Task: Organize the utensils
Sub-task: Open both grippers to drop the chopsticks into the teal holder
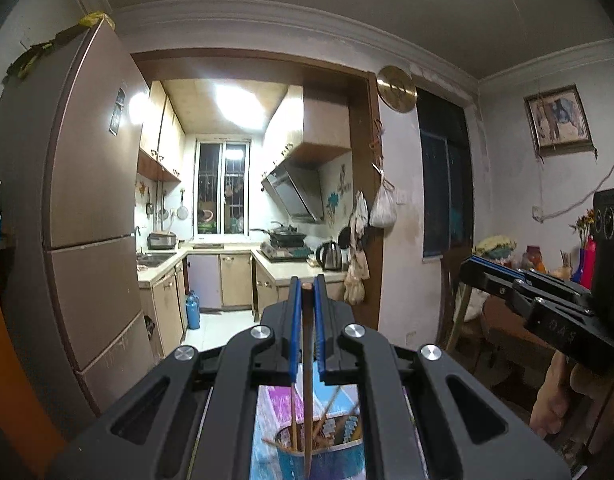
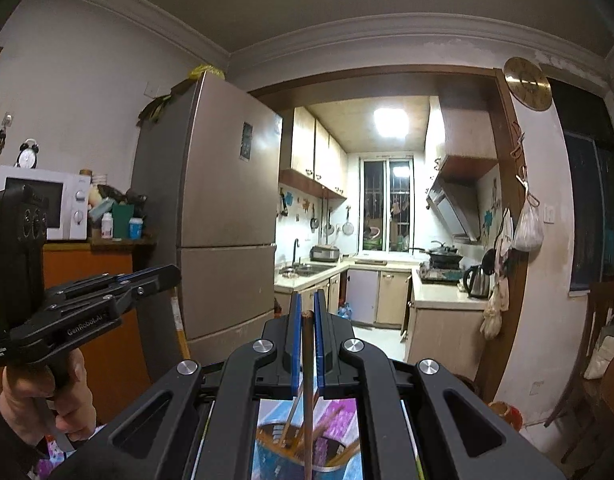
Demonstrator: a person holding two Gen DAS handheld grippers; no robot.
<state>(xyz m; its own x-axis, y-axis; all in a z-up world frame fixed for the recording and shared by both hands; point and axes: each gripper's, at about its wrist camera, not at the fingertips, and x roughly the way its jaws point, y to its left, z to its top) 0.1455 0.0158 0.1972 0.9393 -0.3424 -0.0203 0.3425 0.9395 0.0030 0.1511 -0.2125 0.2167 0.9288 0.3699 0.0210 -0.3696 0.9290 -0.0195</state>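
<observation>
- Left tool point(image 1: 305, 292): blue pads clamped tight on a single wooden chopstick point(image 1: 307, 380). Stick runs straight down from the fingertips, long axis vertical, lower tip out of frame at the bottom edge.
- Right tool point(image 2: 305, 312): same picture, pads closed on a second chopstick point(image 2: 307, 392), also hanging vertical under the tips.
- Both tools point level into the room, side by side; each shows in the other's view, the right tool at point(image 1: 519, 280) and the left tool at point(image 2: 147, 280), with a hand point(image 2: 47, 396) on the left grip.
- Key relation: the utensil cup point(image 1: 321, 450) sits directly below each tool, mouth up. It shows through the gap under the pads in both views, again at point(image 2: 303, 446).
- More sticks already stand in the cup, leaning at mixed angles against the rim.
- Whether the held tips are inside the mouth or clear above it: can't tell, the tool bodies block it.
- Neither hand looks clearly nearer the cup; both sit over it.
- Judgement: stick axis matches the cup axis, so the coming move is a straight vertical one. Risk is snagging the leaning sticks.
- Table: only a patch of patterned purple-and-blue cloth point(image 1: 275, 400) under the cup is visible.
- Room: fridge point(image 1: 91, 208) to the left, kitchen doorway ahead, wall clock point(image 1: 395, 89) right of the doorway.
</observation>
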